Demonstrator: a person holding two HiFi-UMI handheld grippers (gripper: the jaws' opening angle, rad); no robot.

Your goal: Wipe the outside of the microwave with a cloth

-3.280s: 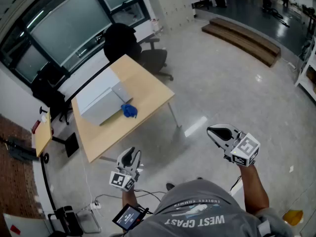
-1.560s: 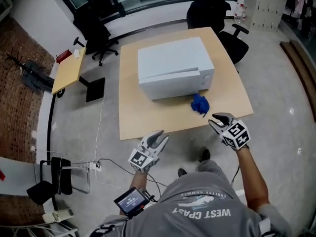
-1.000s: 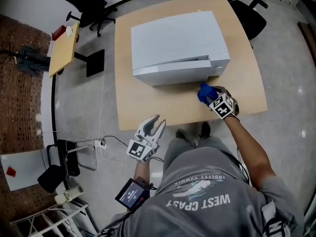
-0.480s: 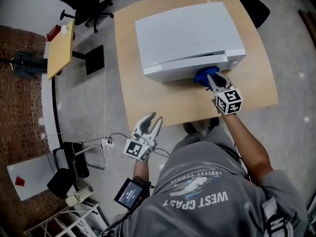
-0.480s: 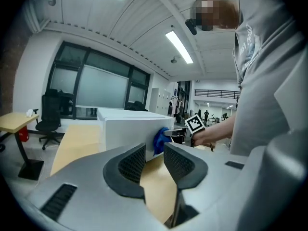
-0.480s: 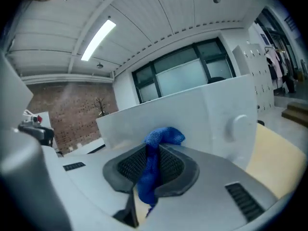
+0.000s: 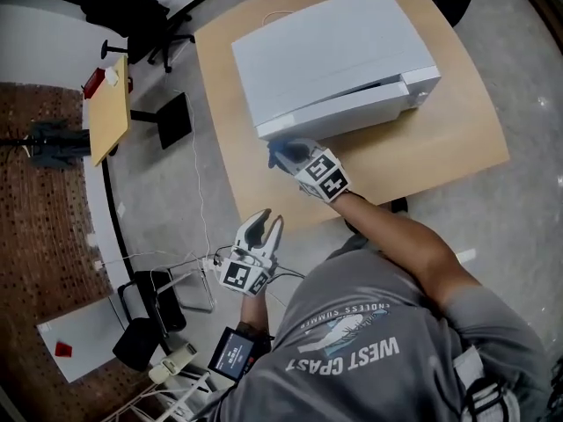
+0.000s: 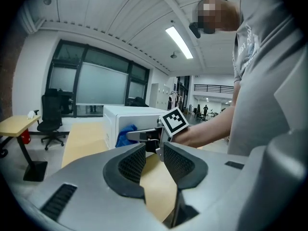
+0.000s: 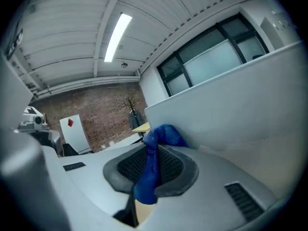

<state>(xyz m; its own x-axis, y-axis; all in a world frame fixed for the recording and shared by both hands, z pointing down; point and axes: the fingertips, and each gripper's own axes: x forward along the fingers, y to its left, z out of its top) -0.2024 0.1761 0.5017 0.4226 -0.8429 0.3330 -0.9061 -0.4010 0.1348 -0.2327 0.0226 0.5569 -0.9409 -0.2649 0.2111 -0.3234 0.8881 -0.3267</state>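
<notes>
A white microwave (image 7: 334, 55) stands on a wooden table (image 7: 440, 148). My right gripper (image 7: 295, 155) is shut on a blue cloth (image 7: 280, 154) and holds it at the microwave's front left corner. In the right gripper view the cloth (image 9: 161, 134) hangs pinched between the jaws of the right gripper (image 9: 154, 150), close beside the white microwave wall (image 9: 240, 105). My left gripper (image 7: 258, 229) hovers over the floor just short of the table's near edge, jaws a little apart and empty. The left gripper view looks past the left gripper (image 8: 154, 160) to the microwave (image 8: 130, 121) and cloth (image 8: 126, 134).
A small wooden side table (image 7: 110, 104) and black office chairs (image 7: 132, 16) stand left of the main table. Cables and a power strip (image 7: 207, 262) lie on the floor near my left gripper. A brick-patterned strip (image 7: 44, 236) runs along the left.
My right gripper closed on the blue cloth near the microwave's right front and carried it left along the front to the left corner. My left gripper drifted slightly.
</notes>
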